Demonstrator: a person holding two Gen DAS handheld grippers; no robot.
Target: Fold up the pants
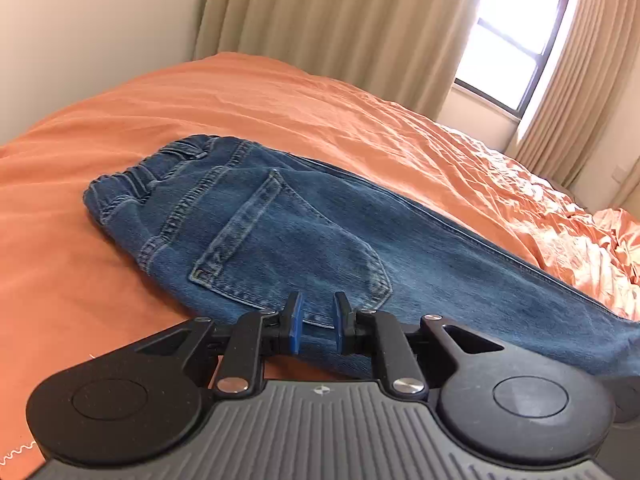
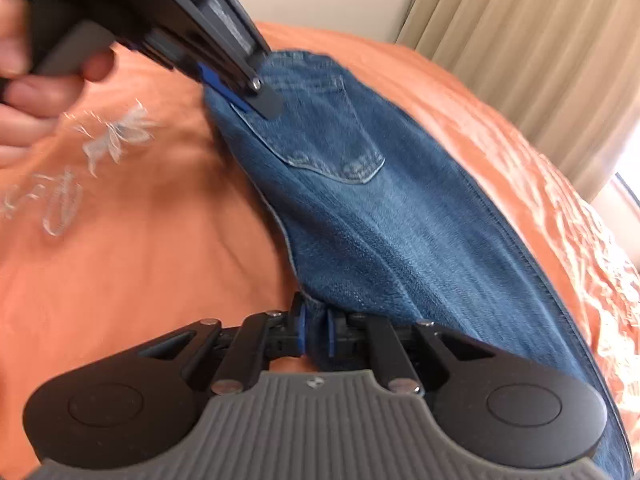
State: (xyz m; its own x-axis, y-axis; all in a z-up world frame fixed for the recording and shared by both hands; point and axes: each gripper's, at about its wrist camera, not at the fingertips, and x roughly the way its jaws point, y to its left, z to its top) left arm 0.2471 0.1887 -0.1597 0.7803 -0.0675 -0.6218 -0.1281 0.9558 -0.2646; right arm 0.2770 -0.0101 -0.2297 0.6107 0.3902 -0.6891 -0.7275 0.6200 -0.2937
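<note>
Blue denim pants (image 1: 304, 240) lie on the orange bedspread (image 1: 240, 96), folded lengthwise with the back pocket up and the elastic waistband at the far left. My left gripper (image 1: 317, 322) is over the near edge of the pants just below the pocket, its blue pads a small gap apart with denim between them; it looks shut on the fabric. In the right wrist view the left gripper (image 2: 240, 96) touches the pants (image 2: 400, 220) near the pocket. My right gripper (image 2: 315, 334) is shut on a bunched fold of the pant leg at its near edge.
The bedspread (image 2: 140, 260) has white embroidery (image 2: 112, 140) at the left. Beige curtains (image 1: 340, 20) and a bright window (image 1: 516, 36) stand behind the bed. The cover is rumpled at the far right (image 1: 580, 232). A hand (image 2: 24, 92) holds the left gripper.
</note>
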